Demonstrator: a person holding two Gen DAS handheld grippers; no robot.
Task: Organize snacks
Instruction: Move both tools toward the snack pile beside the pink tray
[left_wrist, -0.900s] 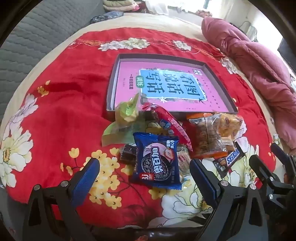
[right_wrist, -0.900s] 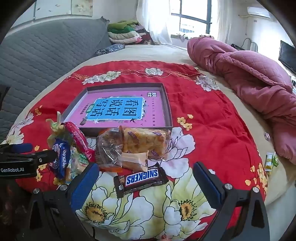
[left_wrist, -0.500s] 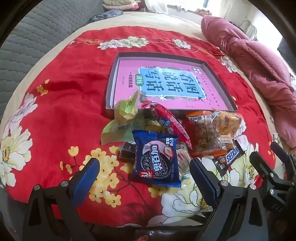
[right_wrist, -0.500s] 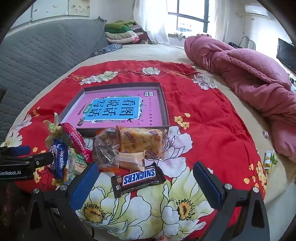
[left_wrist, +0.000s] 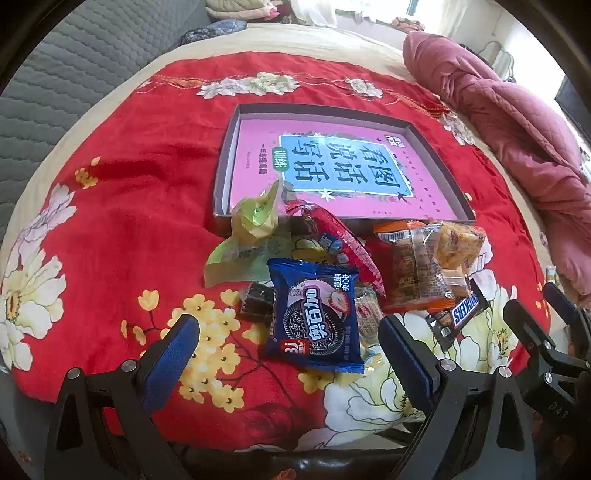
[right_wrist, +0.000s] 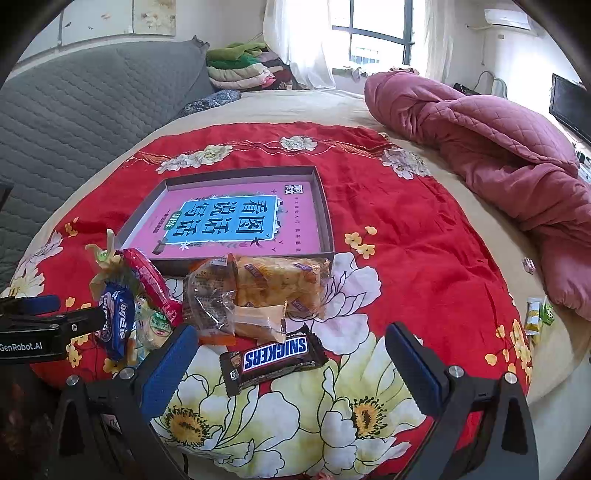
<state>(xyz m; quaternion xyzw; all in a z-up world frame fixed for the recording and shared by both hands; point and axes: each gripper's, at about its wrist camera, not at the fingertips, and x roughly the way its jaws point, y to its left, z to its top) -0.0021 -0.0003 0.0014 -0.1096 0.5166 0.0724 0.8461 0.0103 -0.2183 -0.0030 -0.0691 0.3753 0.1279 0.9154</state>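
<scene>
Snacks lie heaped on a red floral blanket (right_wrist: 424, 229) just in front of a shallow grey box (right_wrist: 327, 218), itself empty of snacks. The Snickers bar (right_wrist: 273, 358) lies flat nearest the right gripper (right_wrist: 291, 369), its long axis running left to right and tilted slightly up at the right. The blue cookie packet (left_wrist: 314, 317) sits before the left gripper (left_wrist: 288, 358), apparently lengthwise toward the box. Both grippers hover with jaws spread wide, holding nothing.
</scene>
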